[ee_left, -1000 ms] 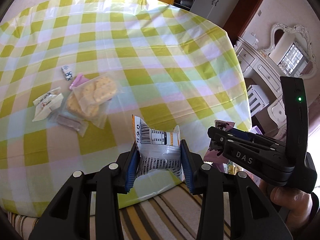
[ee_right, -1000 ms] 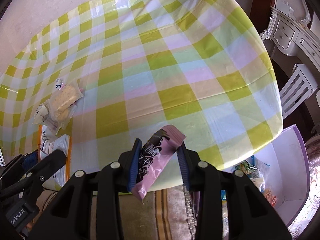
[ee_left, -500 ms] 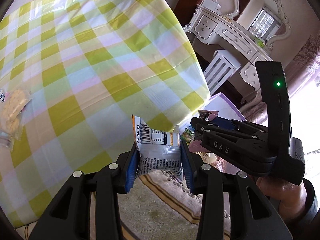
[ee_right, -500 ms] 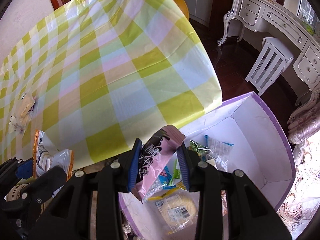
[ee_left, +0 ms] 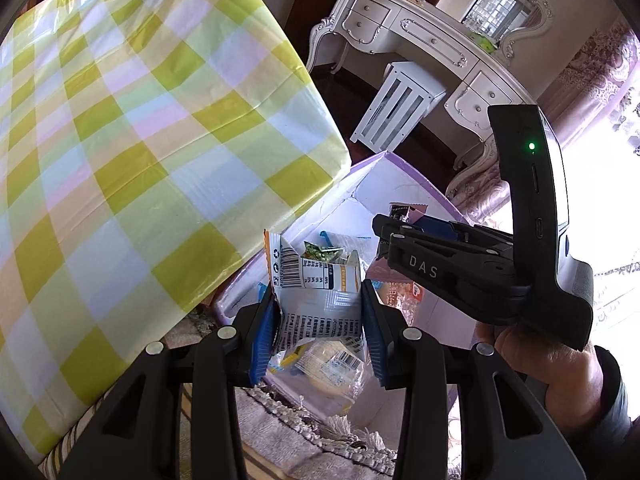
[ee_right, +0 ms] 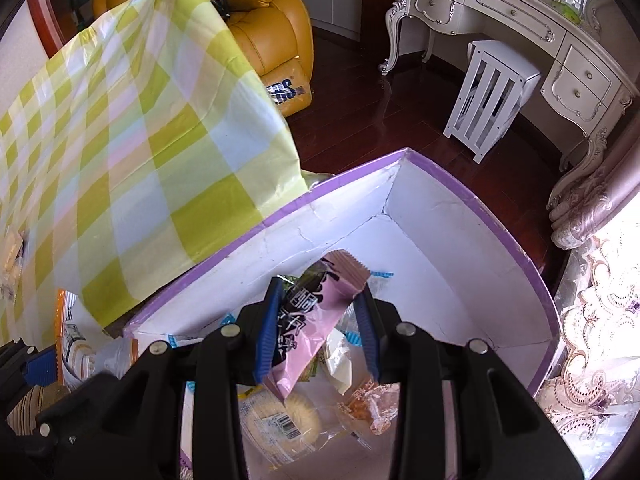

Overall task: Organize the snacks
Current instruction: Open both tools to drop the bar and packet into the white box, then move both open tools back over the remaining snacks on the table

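My left gripper (ee_left: 320,320) is shut on a white snack packet with barcodes and an orange edge (ee_left: 316,300), held above the near corner of a purple-rimmed white box (ee_left: 360,192). My right gripper (ee_right: 322,320) is shut on a pink snack wrapper with dark print (ee_right: 316,312), held over the inside of the same box (ee_right: 460,216). The box holds several wrapped snacks, among them a round cake in clear wrap (ee_right: 280,416). The right gripper also shows in the left wrist view (ee_left: 400,232), and the white packet shows at the left edge of the right wrist view (ee_right: 72,336).
A table with a yellow-green checked cloth (ee_left: 140,140) stands left of the box, its corner overhanging it. A few snacks lie at its far left (ee_right: 10,248). A white stool (ee_right: 492,96), a white dresser (ee_right: 520,20) and an orange armchair (ee_right: 260,28) stand behind. A rug lies below.
Both grippers have swung right, away from the table, with their packets still held. They now hang over the purple box, which has come fully into view.
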### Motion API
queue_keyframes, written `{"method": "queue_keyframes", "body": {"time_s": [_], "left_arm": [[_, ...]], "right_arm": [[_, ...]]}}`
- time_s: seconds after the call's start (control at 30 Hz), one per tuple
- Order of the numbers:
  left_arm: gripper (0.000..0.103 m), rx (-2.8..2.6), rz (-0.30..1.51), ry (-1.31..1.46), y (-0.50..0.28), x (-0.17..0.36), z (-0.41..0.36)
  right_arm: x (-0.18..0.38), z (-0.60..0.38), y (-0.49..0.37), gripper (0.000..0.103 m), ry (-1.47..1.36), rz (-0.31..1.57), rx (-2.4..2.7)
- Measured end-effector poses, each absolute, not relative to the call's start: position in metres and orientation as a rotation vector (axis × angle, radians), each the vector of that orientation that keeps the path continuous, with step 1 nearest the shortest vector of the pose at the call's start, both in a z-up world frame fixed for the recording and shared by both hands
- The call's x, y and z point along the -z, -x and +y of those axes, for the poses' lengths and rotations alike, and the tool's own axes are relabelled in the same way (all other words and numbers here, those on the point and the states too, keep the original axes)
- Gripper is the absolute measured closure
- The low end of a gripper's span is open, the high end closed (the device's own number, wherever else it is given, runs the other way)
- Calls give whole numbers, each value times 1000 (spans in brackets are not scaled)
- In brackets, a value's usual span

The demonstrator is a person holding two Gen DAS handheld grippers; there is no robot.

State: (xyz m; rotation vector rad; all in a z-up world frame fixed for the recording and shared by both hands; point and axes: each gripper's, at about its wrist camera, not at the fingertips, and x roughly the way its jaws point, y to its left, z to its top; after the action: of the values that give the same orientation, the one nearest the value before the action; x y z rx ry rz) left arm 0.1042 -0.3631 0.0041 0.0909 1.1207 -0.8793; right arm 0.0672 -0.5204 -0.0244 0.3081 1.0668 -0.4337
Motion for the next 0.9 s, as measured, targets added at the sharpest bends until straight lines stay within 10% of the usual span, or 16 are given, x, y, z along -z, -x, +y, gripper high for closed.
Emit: {"method": "queue_keyframes", "body": {"time_s": [0.2, 0.33, 0.9], "left_arm": [[60, 938, 1142, -84, -102, -1, -377], [34, 940, 1133, -68, -102, -2, -374], [33, 812, 1059, -8, -124, -16, -332]], "right_arm": [[29, -536, -60, 66, -342, 1065, 489], [30, -539, -60, 49, -346, 1066, 512], [10, -507, -76, 29, -312, 1035, 460]]}}
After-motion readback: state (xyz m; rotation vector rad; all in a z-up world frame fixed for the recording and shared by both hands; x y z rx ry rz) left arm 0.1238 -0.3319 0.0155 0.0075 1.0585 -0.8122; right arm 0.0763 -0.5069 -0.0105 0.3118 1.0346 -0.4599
